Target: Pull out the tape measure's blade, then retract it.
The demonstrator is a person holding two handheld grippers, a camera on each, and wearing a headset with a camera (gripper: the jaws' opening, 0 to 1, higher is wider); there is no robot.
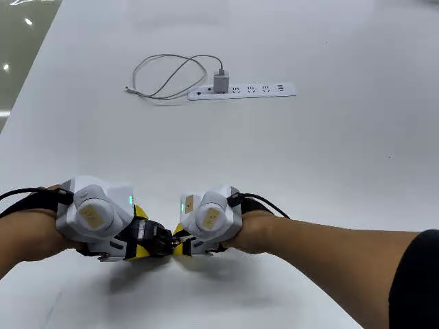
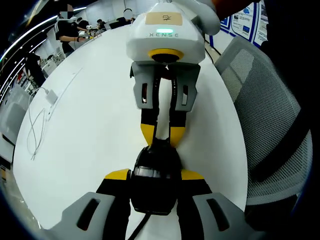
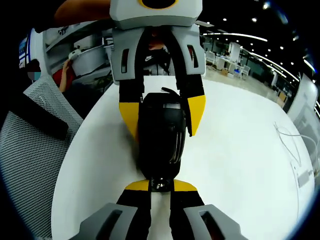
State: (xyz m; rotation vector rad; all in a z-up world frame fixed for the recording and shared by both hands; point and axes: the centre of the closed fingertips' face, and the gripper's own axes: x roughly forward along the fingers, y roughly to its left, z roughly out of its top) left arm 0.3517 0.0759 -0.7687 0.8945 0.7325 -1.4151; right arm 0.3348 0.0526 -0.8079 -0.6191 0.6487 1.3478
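Observation:
A black tape measure [image 1: 160, 241] lies low over the white table [image 1: 274, 151] between my two grippers, which face each other. My left gripper [image 1: 145, 240] is shut on its body; in the left gripper view the body [image 2: 155, 177] fills the gap between the yellow-tipped jaws [image 2: 155, 175]. My right gripper [image 1: 180, 245] meets it from the other side, shut on the blade's end tab [image 3: 160, 184] at the case mouth [image 3: 160, 186]. Almost no blade shows outside the case [image 3: 160, 135]. The right gripper's fingertips [image 2: 147, 132] touch the case front.
A white power strip [image 1: 243, 90] with a grey charger [image 1: 221, 82] and a looped cable [image 1: 164, 77] lies far back on the table. A mesh office chair [image 2: 270, 100] stands beside the near table edge. People sit at distant desks [image 2: 75, 27].

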